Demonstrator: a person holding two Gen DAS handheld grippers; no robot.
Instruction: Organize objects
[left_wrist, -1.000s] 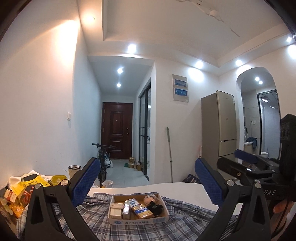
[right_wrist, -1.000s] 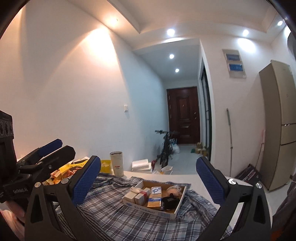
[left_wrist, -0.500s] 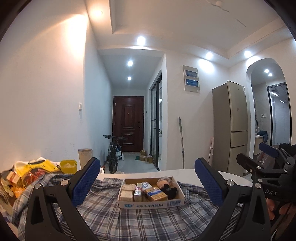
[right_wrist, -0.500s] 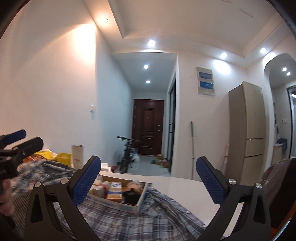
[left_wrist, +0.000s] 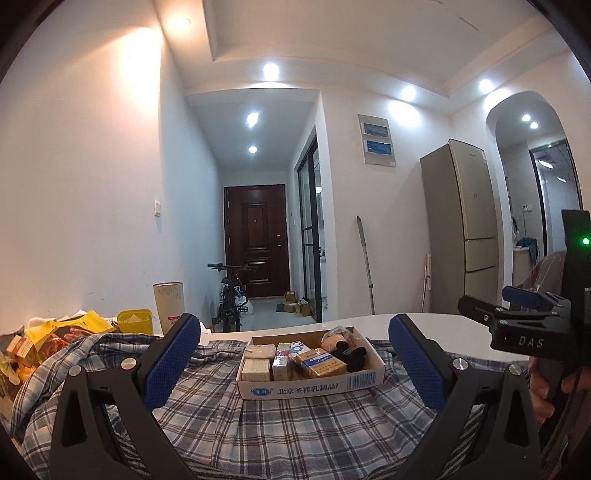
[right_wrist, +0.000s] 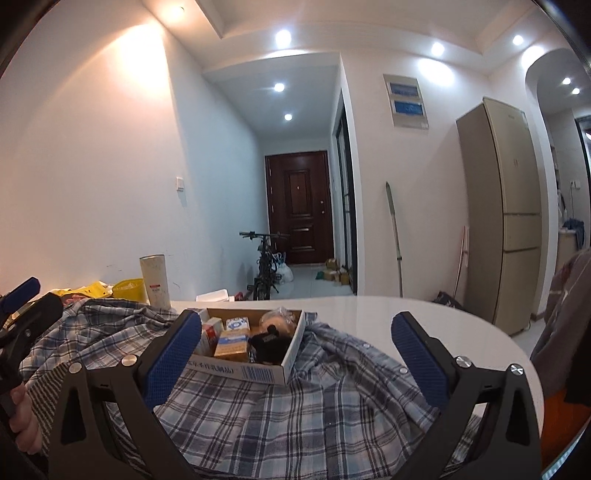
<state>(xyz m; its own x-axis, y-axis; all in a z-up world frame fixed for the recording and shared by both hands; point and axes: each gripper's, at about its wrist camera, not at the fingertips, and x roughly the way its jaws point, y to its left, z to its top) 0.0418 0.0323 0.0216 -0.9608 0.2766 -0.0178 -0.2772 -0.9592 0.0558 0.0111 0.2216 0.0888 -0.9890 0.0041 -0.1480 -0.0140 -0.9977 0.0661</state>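
Cardboard box (left_wrist: 310, 380) of small packets sits mid-counter on the plaid shirt (left_wrist: 258, 421), with left gripper (left_wrist: 295, 362) and right gripper (right_wrist: 295, 354) both wide and empty, so I'd lower squarely, pinching one packet without snagging cloth.

Both views are taken low over the table, facing the hallway door (left_wrist: 255, 251). The cardboard box (left_wrist: 310, 382) on the plaid shirt (right_wrist: 295, 406) is shared, seemingly nearer the right view.
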